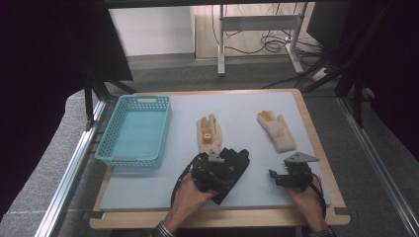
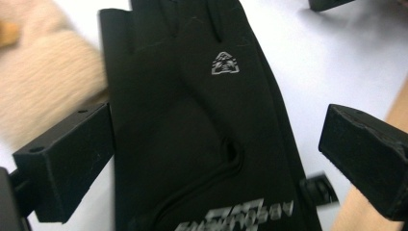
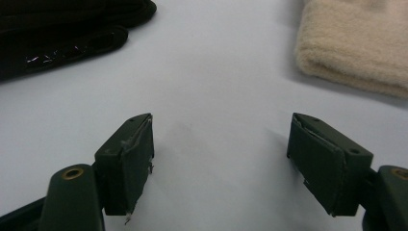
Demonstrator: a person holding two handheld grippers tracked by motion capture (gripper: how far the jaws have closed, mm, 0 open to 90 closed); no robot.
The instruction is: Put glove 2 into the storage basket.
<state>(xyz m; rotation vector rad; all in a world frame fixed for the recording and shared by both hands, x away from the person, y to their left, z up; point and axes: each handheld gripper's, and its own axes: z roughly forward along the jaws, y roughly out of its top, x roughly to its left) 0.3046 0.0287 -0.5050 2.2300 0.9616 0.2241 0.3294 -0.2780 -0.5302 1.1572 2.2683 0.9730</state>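
black glove [image 2: 192, 134]: flat on the bench [image 1: 148, 190], near front edge, just below a cream glove [image 1: 209, 134] | left tongs [image 2: 216, 159]: released, jaws straddling the black glove | right tongs [image 3: 221, 163]: released over bare bench, near second cream glove [image 3: 356, 43] | teal basket [image 1: 134, 129]: far left

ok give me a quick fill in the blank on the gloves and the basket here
1. The left gripper hovers with open jaws over the ____ glove.
2. The basket at the left of the table is ____ in colour.
3. The number of beige gloves, one beside the other, is ____.
4. The right gripper has its jaws ____.

Missing words: black; turquoise; two; open
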